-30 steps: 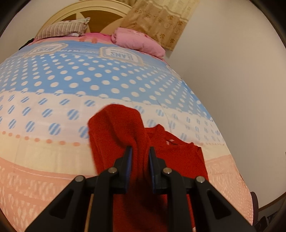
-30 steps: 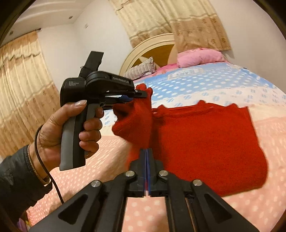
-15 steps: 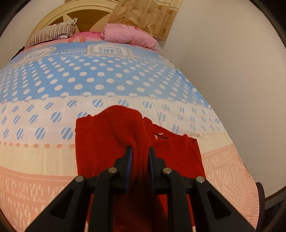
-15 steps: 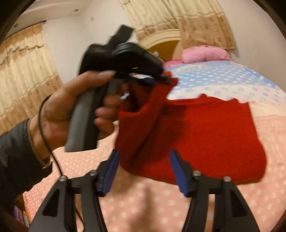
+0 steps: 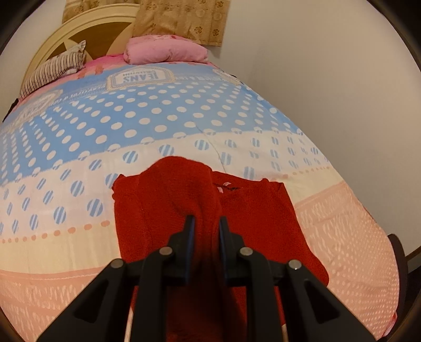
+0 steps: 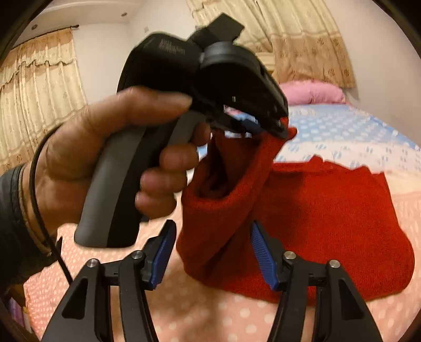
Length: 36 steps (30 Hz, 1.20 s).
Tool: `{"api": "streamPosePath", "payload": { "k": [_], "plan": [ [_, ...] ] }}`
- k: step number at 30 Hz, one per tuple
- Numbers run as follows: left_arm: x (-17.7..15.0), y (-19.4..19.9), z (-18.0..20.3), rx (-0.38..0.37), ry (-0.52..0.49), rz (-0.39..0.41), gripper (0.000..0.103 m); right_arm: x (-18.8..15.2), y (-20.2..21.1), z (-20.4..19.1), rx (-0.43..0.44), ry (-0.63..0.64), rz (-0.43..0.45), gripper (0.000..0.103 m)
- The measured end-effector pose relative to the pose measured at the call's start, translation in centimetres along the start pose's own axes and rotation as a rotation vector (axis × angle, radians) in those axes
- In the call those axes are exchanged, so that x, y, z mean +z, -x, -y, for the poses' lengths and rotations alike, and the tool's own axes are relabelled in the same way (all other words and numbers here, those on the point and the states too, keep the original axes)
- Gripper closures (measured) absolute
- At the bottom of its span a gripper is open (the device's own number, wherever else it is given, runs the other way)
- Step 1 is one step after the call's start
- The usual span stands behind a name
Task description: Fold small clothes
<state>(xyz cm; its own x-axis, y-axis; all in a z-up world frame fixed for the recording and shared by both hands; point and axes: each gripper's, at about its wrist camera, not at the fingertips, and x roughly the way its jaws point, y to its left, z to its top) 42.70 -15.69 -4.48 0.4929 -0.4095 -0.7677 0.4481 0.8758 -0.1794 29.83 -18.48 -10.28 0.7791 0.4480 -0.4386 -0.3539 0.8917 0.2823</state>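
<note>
Left wrist view: we find the left gripper [image 5: 206, 223] pinching a raised fold of the red knit garment [image 5: 257, 210], the cloth filling the narrow gap between the two black fingers [image 5: 189, 231]. The rest of the garment lies flat on the bed [image 5: 158, 118], on the cream and peach bands of the dotted cover, nearer the foot than the pillows. A small pink mark sits at its neckline (too small for us to say what it is). At the head of the bed we note a striped pillow [image 5: 56, 69], a pink pillow [image 5: 163, 50] and a cream headboard [image 5: 86, 23]; a plain wall [image 5: 329, 79] runs along the bed's right side.

Right wrist view: we see the right gripper [image 6: 213, 252] with its blue-padded fingers [image 6: 163, 250] standing apart on either side of the hanging fold; its jaws are closing, the cloth lies between them, and the pads do not press on it. The person's left hand [image 6: 110, 157] grips the grey handle of the left gripper [image 6: 273, 129], whose tip holds the top of the lifted fold above the bed (this part is blurred). A dark sleeve [image 6: 13, 215] and a thin black cable [image 6: 39, 210] show at the wrist. Beige curtains [image 6: 39, 84] hang behind.
</note>
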Motion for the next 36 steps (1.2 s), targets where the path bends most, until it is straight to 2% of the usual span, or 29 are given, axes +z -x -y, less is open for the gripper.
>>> {"api": "streamPosePath", "payload": {
  "k": [1,8,15,29,33,35,36],
  "plan": [
    [0.1,0.0,0.0,-0.001,0.001,0.001,0.085,0.2,-0.2,0.2,0.004,-0.007,-0.010,0.096],
    [1.1,0.3,0.7,-0.035,0.034,0.030,0.085,0.6,2.6,2.8,-0.002,-0.077,0.024,0.096],
    [2.0,-0.9,4.8,-0.091,0.016,0.054,0.085,0.5,6.3,8.1,-0.003,-0.255,0.047,0.096],
    [0.5,-6.6,11.9,-0.087,-0.098,-0.012,0.085,-3.8,9.3,14.4,-0.076,-0.480,0.020,0.096],
    [-0.3,-6.9,12.6,-0.024,-0.141,-0.045,0.073,-4.5,9.4,15.6,-0.089,-0.544,0.008,0.096],
    [-0.7,-5.4,11.9,-0.040,-0.123,-0.008,0.070,-4.9,9.7,16.0,-0.091,-0.558,0.010,0.096],
    [-1.1,-4.1,11.3,-0.044,-0.118,0.028,0.060,-5.1,9.8,16.1,-0.095,-0.564,0.009,0.096]
  ]
}}
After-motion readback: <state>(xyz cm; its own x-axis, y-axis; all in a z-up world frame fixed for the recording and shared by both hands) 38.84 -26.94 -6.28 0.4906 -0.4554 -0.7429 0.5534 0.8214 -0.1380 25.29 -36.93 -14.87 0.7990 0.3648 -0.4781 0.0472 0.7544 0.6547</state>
